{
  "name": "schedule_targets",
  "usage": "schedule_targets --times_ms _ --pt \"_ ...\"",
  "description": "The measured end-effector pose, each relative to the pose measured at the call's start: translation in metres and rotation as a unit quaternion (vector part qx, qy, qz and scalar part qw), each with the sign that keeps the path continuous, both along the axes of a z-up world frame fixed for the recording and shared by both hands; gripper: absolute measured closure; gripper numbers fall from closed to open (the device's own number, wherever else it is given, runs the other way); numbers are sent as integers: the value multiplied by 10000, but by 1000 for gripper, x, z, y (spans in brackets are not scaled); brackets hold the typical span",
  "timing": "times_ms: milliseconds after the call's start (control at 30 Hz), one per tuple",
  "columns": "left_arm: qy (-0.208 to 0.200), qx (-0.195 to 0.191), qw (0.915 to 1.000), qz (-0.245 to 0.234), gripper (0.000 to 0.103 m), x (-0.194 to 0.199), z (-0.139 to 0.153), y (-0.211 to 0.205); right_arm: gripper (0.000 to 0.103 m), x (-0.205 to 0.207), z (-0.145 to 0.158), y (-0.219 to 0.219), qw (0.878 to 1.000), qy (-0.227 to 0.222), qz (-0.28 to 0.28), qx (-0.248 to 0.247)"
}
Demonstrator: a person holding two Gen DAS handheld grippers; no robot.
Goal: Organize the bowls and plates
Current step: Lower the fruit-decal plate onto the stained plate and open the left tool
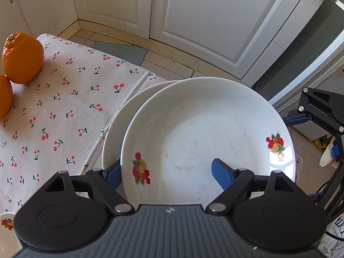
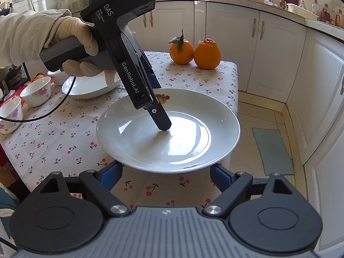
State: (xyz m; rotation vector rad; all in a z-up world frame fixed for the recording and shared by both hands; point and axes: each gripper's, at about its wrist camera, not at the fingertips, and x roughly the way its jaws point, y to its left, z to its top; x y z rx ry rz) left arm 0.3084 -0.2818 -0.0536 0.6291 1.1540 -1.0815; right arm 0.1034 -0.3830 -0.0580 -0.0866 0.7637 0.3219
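A white plate with fruit prints (image 1: 206, 133) lies on top of a second white plate (image 1: 120, 118) at the table corner. My left gripper (image 1: 165, 172) straddles the top plate's near rim, one blue finger (image 1: 221, 172) inside the plate and one outside under the rim; its jaws stand wide apart. In the right wrist view the stacked plates (image 2: 182, 142) sit just ahead, with the left gripper's finger (image 2: 161, 118) resting in the plate. My right gripper (image 2: 165, 174) is open, its blue fingers (image 2: 109, 174) low beside the near rim, apart from it.
Two oranges (image 2: 195, 51) stand at the far table corner. Another white plate (image 2: 86, 88) and several small floral bowls (image 2: 37, 91) sit at the left. The cherry-print tablecloth (image 2: 53, 146) ends at the right edge; floor and white cabinets (image 2: 277, 58) beyond.
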Motion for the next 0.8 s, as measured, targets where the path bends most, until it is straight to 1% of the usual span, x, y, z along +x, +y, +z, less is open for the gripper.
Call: schedule_targets --times_ms 200,600,800 --pt "-107 118 9999 -57 16 3 0 -9 11 -2 0 -1 10000 -30 -33 45" --pt "-279 -86 9995 77 16 5 11 -1 11 -1 1 1 9999 -57 -25 95" --pt "-490 -100 9986 178 14 3 16 4 11 0 -1 4 10000 -39 -47 69"
